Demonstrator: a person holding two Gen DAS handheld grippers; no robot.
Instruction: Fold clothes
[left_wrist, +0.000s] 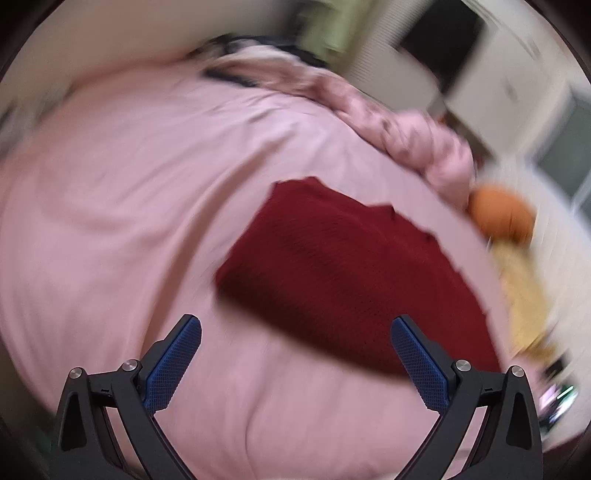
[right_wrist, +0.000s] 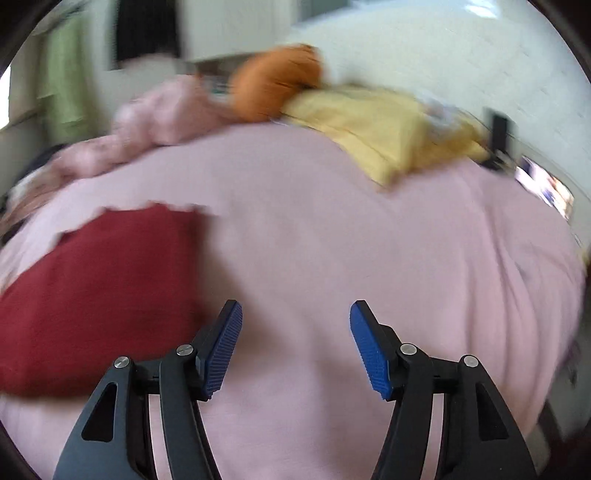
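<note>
Dark-red knit garment (left_wrist: 332, 266) folded flat on pink bedsheet (left_wrist: 129, 184) | both jaws spread, empty

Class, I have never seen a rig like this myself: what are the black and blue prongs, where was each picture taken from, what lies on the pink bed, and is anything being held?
The prongs are hand-held grippers, one in each of a person's hands, with a camera on each looking along its fingers. One picture comes from the left gripper, the other from the right gripper. Both stand open over the pink sheet and hold nothing. On the sheet lies a dark red garment, seemingly folded. At the bed's far edge sit a bunched pink cloth, an orange cushion and a yellow cloth. The pictures are blurred, so finer detail is unclear.
</note>
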